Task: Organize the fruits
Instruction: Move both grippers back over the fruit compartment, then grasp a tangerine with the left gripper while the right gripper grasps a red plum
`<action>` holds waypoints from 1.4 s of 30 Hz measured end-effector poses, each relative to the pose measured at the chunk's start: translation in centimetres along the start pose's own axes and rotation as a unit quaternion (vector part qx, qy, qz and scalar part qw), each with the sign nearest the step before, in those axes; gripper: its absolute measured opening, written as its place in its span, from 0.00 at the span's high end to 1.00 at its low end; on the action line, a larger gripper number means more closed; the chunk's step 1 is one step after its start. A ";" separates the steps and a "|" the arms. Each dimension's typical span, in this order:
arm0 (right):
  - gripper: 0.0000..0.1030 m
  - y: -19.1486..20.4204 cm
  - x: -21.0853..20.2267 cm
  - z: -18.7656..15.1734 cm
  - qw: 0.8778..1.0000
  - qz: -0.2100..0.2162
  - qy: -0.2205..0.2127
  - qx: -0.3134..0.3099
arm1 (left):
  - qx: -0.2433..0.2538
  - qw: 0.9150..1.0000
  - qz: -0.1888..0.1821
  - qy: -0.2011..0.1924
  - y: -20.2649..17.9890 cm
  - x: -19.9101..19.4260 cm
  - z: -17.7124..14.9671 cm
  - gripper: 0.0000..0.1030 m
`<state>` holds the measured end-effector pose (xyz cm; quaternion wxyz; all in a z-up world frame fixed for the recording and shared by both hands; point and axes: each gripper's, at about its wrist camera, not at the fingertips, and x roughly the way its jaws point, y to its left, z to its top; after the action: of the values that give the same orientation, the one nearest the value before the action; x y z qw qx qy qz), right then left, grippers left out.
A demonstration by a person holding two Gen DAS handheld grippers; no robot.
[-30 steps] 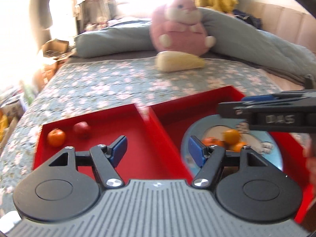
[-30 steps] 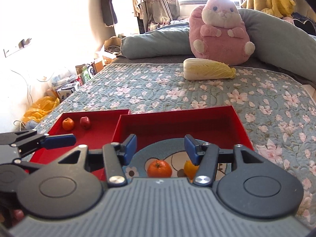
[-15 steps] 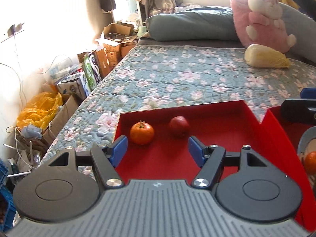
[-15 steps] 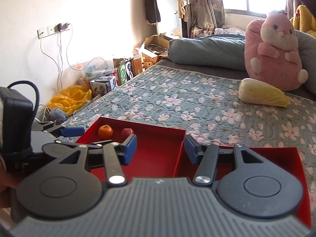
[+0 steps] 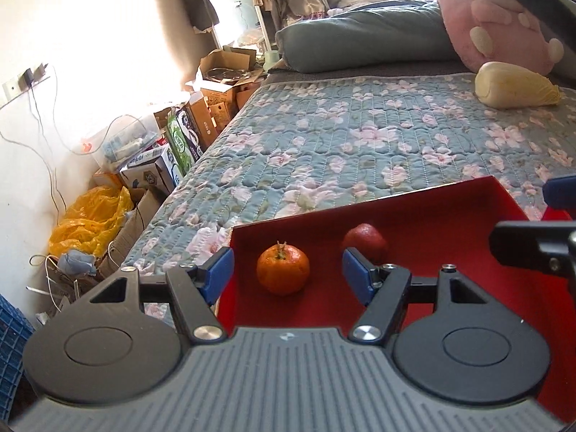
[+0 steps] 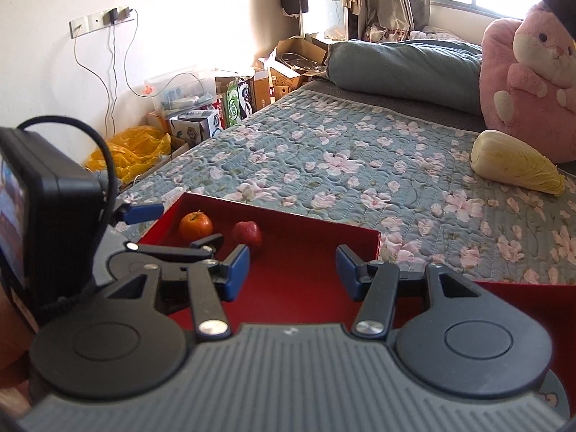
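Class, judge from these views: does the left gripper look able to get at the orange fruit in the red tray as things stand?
Probably yes. The left gripper is open, and the orange fruit lies bare in the red tray just ahead of its fingertips, apart from the red fruit.

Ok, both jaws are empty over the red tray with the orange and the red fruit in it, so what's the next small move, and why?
Probably ease the left gripper forward and down onto the orange. Its jaws stand open and empty, and in the left wrist view the orange sits right between them, loose on the red tray, apart from the red fruit. The right gripper has no fruit lined up.
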<state>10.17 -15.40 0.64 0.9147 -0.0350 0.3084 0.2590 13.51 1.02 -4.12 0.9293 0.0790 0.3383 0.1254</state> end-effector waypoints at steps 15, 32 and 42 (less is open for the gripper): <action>0.48 0.5 5.4 1.6 0.999 0.016 0.034 0.012 | -0.038 0.996 -0.072 0.045 2.2 4.4 -0.1 0.40; 0.48 2.2 10.5 2.8 0.995 0.043 0.084 0.011 | -0.043 0.991 -0.109 0.068 3.5 4.1 -0.4 0.59; 0.65 2.3 13.1 2.1 0.991 0.062 0.111 0.038 | -0.033 0.992 -0.104 0.069 3.4 3.9 -0.7 0.58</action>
<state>19.05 -7.04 -5.13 0.8577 -0.0093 0.4189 0.2979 15.32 5.48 -6.24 0.9138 0.0038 0.4036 0.0448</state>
